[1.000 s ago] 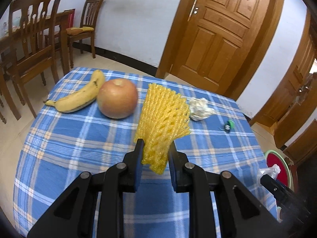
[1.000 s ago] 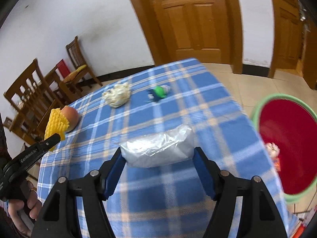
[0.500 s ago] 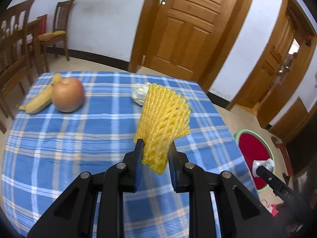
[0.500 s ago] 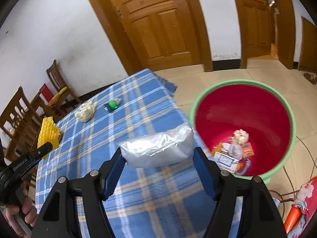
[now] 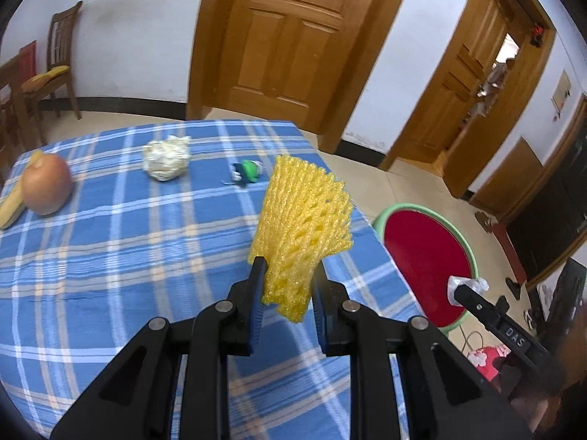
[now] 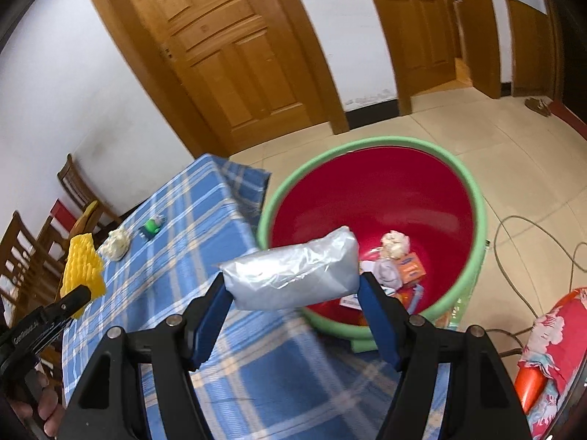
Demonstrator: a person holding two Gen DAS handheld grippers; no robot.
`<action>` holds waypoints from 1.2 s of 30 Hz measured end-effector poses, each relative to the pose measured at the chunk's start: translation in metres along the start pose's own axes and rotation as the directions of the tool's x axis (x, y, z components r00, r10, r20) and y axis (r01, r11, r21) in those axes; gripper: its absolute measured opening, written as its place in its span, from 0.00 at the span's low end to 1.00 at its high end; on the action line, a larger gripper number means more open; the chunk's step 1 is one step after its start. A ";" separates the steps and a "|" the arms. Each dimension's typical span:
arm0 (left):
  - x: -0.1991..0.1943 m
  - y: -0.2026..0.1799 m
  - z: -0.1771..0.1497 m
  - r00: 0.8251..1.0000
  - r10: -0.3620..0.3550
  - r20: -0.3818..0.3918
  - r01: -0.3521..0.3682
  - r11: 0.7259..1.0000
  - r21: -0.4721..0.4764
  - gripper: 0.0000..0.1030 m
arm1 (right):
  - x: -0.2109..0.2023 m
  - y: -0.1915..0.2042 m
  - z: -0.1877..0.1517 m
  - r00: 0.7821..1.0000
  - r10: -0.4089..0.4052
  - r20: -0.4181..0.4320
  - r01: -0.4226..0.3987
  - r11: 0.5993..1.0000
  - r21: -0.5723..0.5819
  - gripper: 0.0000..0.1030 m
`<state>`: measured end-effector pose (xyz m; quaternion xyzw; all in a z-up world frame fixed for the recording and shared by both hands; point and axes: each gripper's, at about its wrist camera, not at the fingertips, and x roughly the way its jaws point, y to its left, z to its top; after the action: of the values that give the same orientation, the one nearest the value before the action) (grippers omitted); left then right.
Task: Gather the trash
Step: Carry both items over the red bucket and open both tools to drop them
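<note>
My left gripper [image 5: 288,286] is shut on a yellow foam fruit net [image 5: 304,220], held above the right part of the blue checked tablecloth [image 5: 110,256]. My right gripper [image 6: 295,300] is shut on a crinkled silvery plastic packet [image 6: 293,275], held over the table's edge in front of the red bin with a green rim [image 6: 385,198]. That bin [image 5: 422,256] stands on the floor right of the table and holds several scraps. A crumpled white paper ball [image 5: 166,157] and a small green wrapper [image 5: 247,171] lie on the cloth.
An apple [image 5: 46,189] and a banana [image 5: 11,205] lie at the table's left edge. Wooden chairs [image 5: 55,69] stand at the far left, wooden doors [image 5: 290,36] behind. A cable [image 6: 513,242] trails on the tiled floor right of the bin.
Both grippers swung to the right with their loads. The red bin has come into full view under the right gripper, and the apple and banana have slid to the left edge of the left wrist view.
</note>
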<state>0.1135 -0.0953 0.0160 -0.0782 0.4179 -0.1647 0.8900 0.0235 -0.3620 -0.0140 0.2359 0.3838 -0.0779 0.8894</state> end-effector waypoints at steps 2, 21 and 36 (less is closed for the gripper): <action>0.004 -0.009 -0.001 1.000 -0.014 -0.013 0.014 1.000 0.014 0.22 | 0.001 -0.009 0.000 1.000 -0.013 -0.001 0.013 1.000 0.021 0.71; 0.020 -0.066 -0.007 0.995 -0.076 -0.068 0.085 0.989 0.125 0.22 | 0.005 -0.045 0.007 1.000 -0.028 0.005 0.027 0.996 0.087 0.77; 0.051 -0.116 -0.007 0.980 -0.130 -0.150 0.161 0.963 0.218 0.22 | -0.020 -0.064 0.012 0.998 -0.038 0.057 0.030 0.989 0.143 0.79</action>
<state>0.1120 -0.2218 0.0072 0.0056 0.4480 -0.2817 0.8484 -0.0033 -0.4248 -0.0154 0.2896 0.3546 -0.1271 0.8799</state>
